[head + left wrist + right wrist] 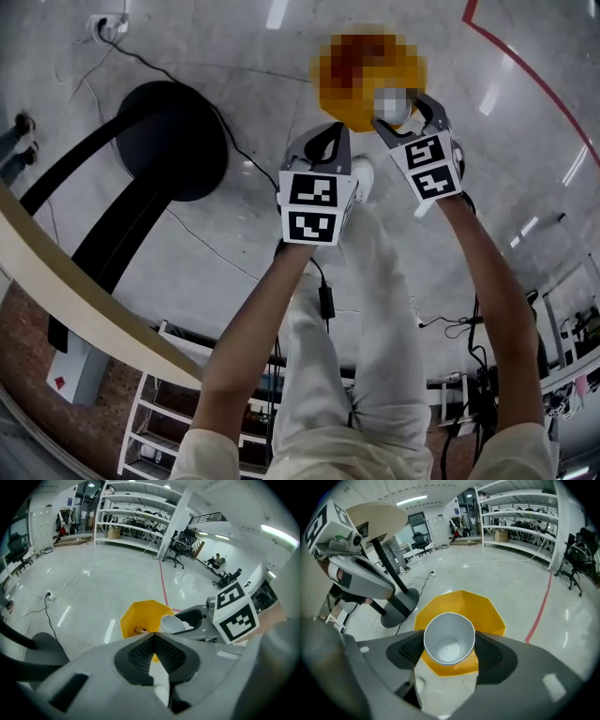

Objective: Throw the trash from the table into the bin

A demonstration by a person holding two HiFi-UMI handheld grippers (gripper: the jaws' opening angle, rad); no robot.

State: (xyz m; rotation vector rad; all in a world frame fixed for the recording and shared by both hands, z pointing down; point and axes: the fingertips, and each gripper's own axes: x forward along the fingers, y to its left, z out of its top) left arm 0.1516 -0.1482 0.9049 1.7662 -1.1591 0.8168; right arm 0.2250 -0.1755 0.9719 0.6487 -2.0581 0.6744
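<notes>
A yellow bin (366, 75) stands on the floor below both grippers. My right gripper (403, 111) is shut on a white paper cup (449, 638), held upright with its mouth toward the camera, right above the yellow bin (490, 613). The cup (174, 624) also shows in the left gripper view, over the bin (140, 616). My left gripper (153, 637) is shut with nothing between its jaws, just left of the right one and near the bin's edge. A small brownish scrap (139, 630) lies inside the bin.
The round table's black base (173, 141) and pole stand left of the bin, with the tabletop edge (84, 300) nearer me. A cable (234, 141) runs across the grey floor. A red floor line (525, 75) passes at the right.
</notes>
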